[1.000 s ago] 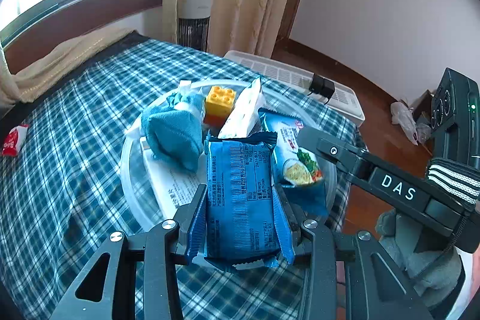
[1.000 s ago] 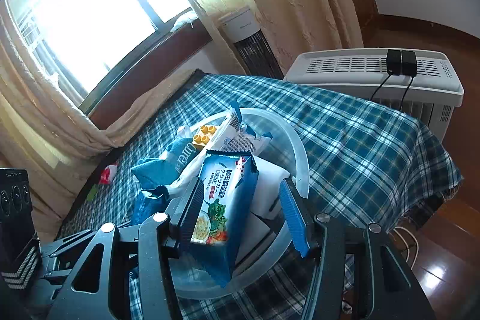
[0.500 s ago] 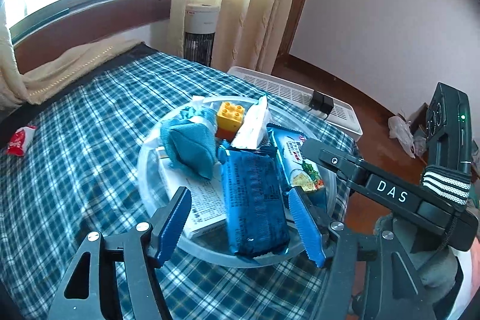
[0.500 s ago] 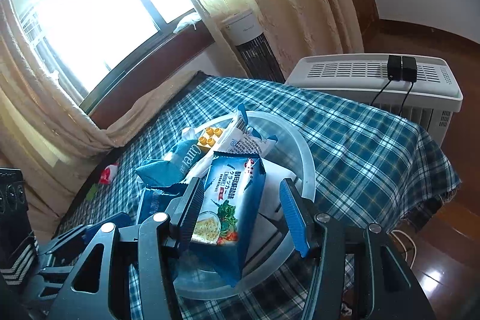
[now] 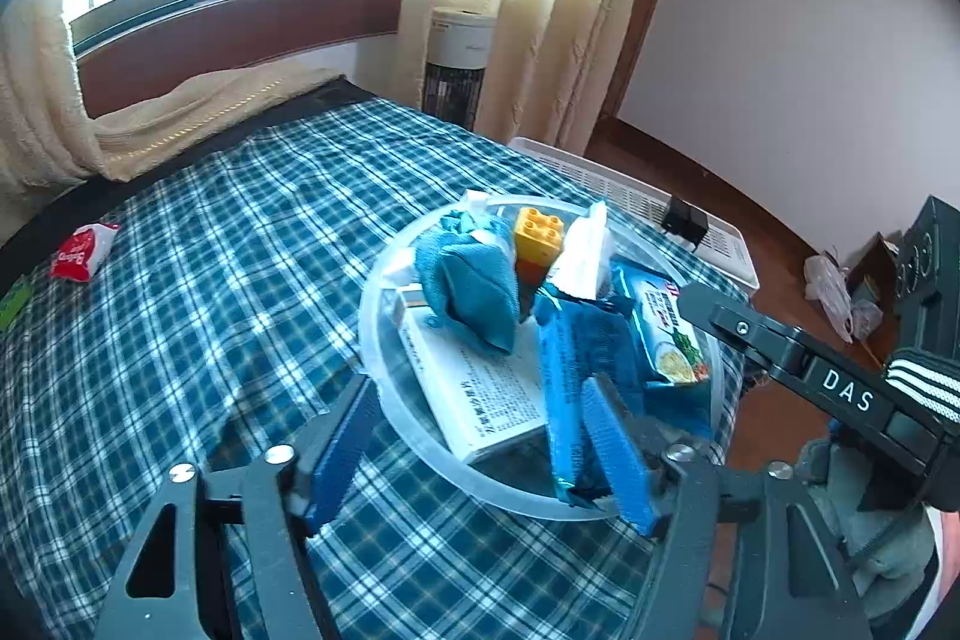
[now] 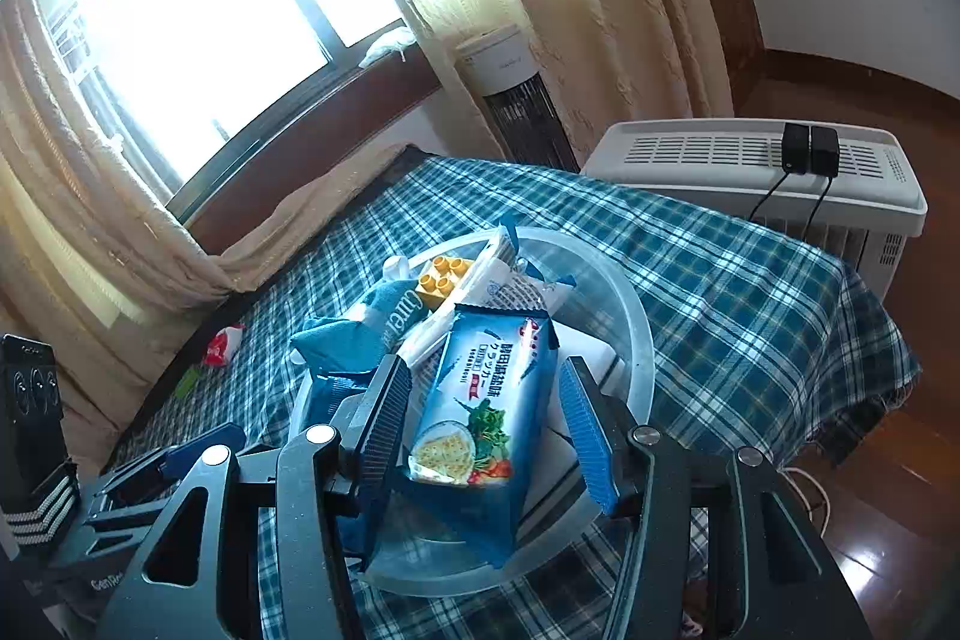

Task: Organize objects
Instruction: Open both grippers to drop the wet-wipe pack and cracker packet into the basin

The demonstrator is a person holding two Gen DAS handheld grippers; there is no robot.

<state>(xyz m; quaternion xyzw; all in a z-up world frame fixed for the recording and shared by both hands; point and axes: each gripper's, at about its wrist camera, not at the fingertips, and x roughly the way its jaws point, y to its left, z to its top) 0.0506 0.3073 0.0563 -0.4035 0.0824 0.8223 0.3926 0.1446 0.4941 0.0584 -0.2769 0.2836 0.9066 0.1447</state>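
A clear round bowl (image 5: 384,316) on the plaid table holds a blue cloth (image 5: 474,292), a yellow brick (image 5: 540,235), a white packet (image 5: 585,250), a white box (image 5: 480,388) and a dark blue packet (image 5: 570,358). My left gripper (image 5: 474,388) hovers over the bowl's near rim. Its jaws are opening, and the dark blue packet lies loose beside its right finger. A light blue cracker packet (image 6: 486,400) stands tilted in the bowl between the fingers of my right gripper (image 6: 485,370). It leans on the left pad, with a gap at the right pad.
A red sachet (image 5: 81,253) and a green scrap (image 5: 12,304) lie at the table's far left. A white heater (image 6: 750,160) with two black plugs stands beyond the table's right edge. A tower fan (image 5: 459,58) stands by the curtains. A gloved hand (image 5: 870,550) shows bottom right.
My left gripper let go of the dark blue packet, spread its jaws and drew back; the packet now lies in the bowl. The right gripper and cracker packet kept still.
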